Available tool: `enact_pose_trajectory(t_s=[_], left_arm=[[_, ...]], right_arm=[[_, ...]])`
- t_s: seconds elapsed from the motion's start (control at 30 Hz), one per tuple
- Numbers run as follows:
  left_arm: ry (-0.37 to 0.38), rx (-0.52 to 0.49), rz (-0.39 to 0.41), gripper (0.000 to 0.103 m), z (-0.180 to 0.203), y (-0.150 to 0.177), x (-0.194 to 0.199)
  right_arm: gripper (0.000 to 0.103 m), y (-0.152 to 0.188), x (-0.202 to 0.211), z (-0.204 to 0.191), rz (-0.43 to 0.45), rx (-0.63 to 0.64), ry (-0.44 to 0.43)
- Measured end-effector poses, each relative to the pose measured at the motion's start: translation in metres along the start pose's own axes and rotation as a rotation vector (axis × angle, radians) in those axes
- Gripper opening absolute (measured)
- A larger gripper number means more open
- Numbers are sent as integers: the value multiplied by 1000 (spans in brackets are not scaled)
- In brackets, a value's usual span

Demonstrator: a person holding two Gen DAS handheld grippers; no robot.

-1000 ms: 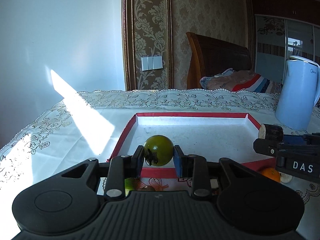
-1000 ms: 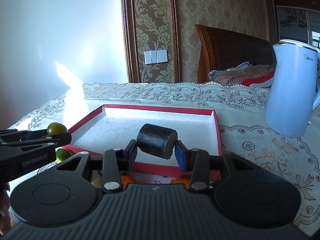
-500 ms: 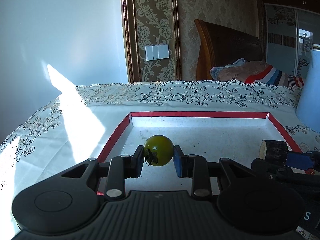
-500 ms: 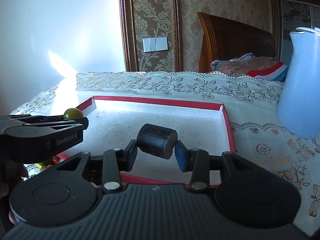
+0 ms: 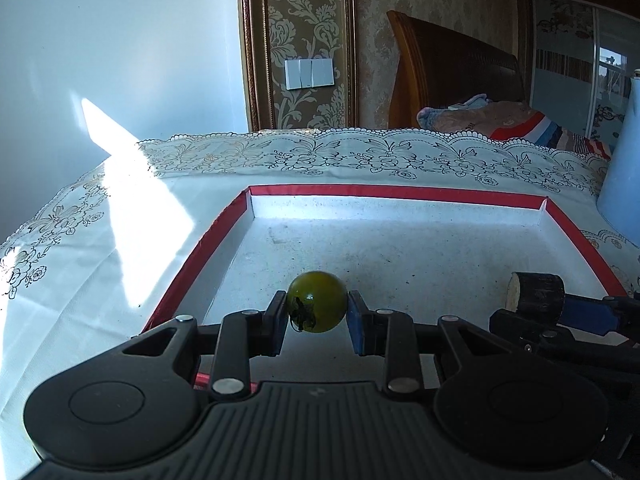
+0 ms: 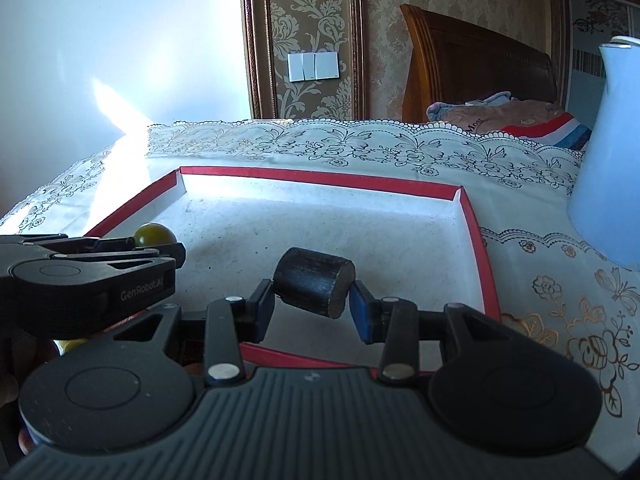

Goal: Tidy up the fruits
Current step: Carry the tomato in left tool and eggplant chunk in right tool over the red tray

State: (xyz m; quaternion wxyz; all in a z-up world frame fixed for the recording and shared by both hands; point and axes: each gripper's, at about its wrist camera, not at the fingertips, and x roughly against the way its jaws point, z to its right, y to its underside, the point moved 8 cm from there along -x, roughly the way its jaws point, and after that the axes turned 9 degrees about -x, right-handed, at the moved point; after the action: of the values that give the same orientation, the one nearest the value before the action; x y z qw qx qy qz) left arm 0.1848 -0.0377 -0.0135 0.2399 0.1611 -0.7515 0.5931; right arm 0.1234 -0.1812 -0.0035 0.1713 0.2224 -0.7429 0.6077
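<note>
Red-rimmed tray [image 5: 400, 193] on lace tablecloth [image 5: 100, 248]. Right gripper [image 6: 313, 304] clamped on dark cylindrical piece [image 6: 314, 282] above tray's near right. Left gripper [image 5: 317, 316] clamped on green tomato [image 5: 318, 301] above tray's near left.

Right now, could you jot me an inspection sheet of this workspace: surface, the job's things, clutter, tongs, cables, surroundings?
Surface: table under a lace-patterned tablecloth, with a patch of sunlight on its left.
Job's things: red-rimmed tray, white floor bare; green round fruit; dark stubby cylinder with a pale cut end.
Clutter: pale blue kettle beside the tray's right edge.
Tongs: left tongs shut on the green round fruit; right tongs shut on the dark stubby cylinder; both over the tray's near part.
Cables: nothing seen.
Surroundings: wall switch panel, patterned wallpaper, wooden headboard, striped bedding.
</note>
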Motion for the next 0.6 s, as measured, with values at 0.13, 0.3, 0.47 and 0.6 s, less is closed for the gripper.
enact_pose_trajectory(t_s=[0.13,0.3,0.47,0.6], left_arm=[[6,-13,-15,30,4,4,-3],[3,-27,-28,31,6,6,-7],[-2,-27,-29,31,6,8,-7],[-6,-31,-28,31,7,8,-7]], right_arm=[[39,2,-3,-1,-12,1,-2],[39,4,-5,-1,-14,1,-3],[39,5,-5,-2,-10,1,-4],[39,6,-5,-1,-7,0,-4]])
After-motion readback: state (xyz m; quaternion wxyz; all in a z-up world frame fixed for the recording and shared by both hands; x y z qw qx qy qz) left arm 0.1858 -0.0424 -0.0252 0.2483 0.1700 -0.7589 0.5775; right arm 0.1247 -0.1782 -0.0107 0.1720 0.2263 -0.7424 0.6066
